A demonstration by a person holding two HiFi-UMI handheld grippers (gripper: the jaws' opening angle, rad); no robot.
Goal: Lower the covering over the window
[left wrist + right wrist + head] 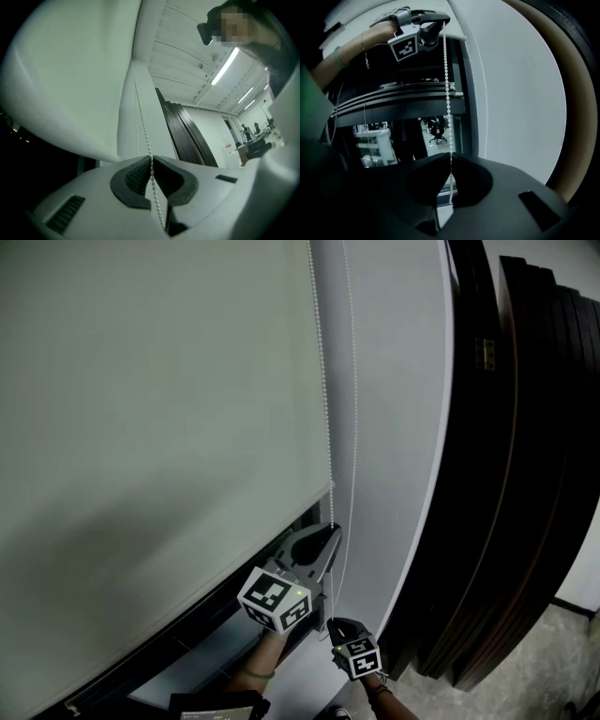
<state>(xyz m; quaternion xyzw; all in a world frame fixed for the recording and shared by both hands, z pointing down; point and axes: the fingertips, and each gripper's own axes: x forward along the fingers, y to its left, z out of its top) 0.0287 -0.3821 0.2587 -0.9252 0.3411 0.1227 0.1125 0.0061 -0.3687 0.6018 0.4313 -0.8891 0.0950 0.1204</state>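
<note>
I see the bead chain point(322, 381) hanging just right of the blind point(159, 381). My left gripper point(332, 527) sits on the chain above my right gripper point(330, 622), and panels point(506, 474) stand farther right.

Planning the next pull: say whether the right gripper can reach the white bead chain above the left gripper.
Probably yes: above the left gripper the white bead chain hangs bare beside the pale roller blind. But the right gripper has its jaws shut on it lower down; it must release first.
</note>
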